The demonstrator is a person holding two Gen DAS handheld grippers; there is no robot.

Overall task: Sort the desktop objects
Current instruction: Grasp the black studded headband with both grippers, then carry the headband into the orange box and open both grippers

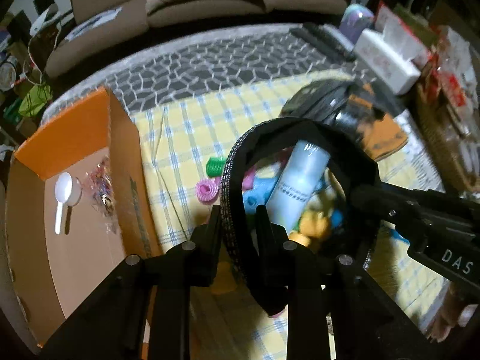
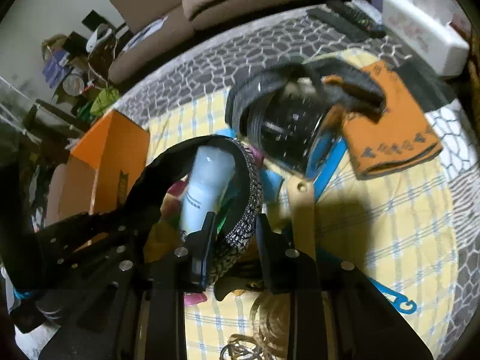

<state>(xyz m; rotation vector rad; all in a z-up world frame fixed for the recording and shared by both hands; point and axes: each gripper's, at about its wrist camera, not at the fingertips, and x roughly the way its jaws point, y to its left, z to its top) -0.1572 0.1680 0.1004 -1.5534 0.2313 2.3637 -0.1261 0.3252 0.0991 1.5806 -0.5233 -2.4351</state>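
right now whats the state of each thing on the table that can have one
left gripper: shut on the pouch rim
right gripper: shut on the opposite rim
black pouch: mouth held open, partly filled
white tube: standing in the pouch, capped end up
orange box: open, spoon and a clear packet inside
white spoon: lying flat in the box
pink roller: loose on the cloth
orange cloth: folded

Pale tube [image 1: 300, 180] half hidden inside black pouch [image 1: 237, 180]; blurred dark jar [image 2: 285, 132] behind.
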